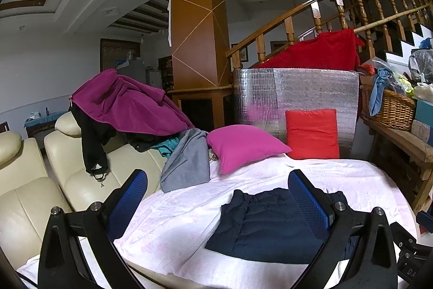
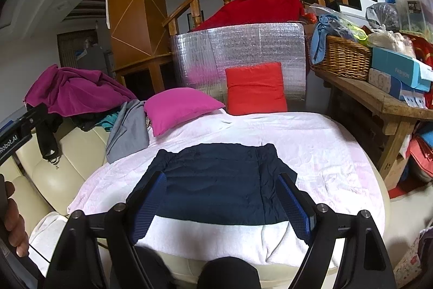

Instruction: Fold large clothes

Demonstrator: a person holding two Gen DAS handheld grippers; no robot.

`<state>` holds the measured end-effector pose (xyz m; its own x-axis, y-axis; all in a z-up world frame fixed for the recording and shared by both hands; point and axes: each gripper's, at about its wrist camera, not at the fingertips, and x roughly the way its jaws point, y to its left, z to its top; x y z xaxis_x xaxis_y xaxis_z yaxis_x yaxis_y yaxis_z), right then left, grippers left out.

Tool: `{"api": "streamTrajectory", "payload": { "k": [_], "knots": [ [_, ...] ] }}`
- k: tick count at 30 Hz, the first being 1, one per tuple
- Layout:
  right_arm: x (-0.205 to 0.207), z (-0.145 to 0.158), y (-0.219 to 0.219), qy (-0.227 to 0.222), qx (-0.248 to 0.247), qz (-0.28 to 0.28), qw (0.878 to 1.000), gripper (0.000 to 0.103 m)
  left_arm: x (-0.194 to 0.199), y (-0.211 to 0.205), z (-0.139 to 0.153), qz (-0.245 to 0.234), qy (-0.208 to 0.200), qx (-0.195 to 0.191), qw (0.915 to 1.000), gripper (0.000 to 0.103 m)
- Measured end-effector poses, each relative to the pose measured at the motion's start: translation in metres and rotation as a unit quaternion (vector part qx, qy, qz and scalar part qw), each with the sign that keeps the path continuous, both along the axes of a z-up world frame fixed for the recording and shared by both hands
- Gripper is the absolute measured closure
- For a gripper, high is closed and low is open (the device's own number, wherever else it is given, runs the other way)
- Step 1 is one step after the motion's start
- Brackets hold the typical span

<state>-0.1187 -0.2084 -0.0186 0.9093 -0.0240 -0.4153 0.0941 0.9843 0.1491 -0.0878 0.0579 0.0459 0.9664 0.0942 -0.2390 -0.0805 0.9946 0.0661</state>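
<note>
A dark navy quilted garment [image 2: 219, 180] lies folded into a flat rectangle on the pale pink sheet [image 2: 324, 148]; it also shows in the left wrist view [image 1: 265, 224]. My right gripper [image 2: 223, 207] is open and empty, held above the garment's near edge. My left gripper [image 1: 216, 199] is open and empty, held above the sheet with its right finger over the garment's left part. A pile of clothes, with a purple one [image 1: 127, 102] on top, a black one [image 1: 92, 142] and a grey one [image 1: 186, 161], lies on the cream sofa [image 1: 32, 197].
A magenta pillow [image 2: 178, 110] and a red pillow [image 2: 255, 88] lie at the sheet's far end against a silver foil panel [image 2: 243, 45]. A wooden bench [image 2: 379, 102] with a wicker basket [image 2: 343, 56] and boxes stands right. Stair railing behind.
</note>
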Motion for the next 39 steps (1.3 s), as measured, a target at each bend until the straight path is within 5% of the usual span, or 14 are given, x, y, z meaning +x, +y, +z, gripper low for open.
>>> {"api": "streamTrajectory", "payload": {
  "k": [20,39],
  "knots": [
    [0.019,-0.003,0.020,0.019,-0.021,0.006,1.000,0.018,0.013,0.020,-0.008,0.000,0.012,-0.010,0.9999,0.000],
    [0.073,-0.014,0.030,0.045,-0.046,0.007,0.998,0.018,0.067,0.025,-0.038,-0.008,0.056,-0.013,0.9983,0.000]
  ]
}}
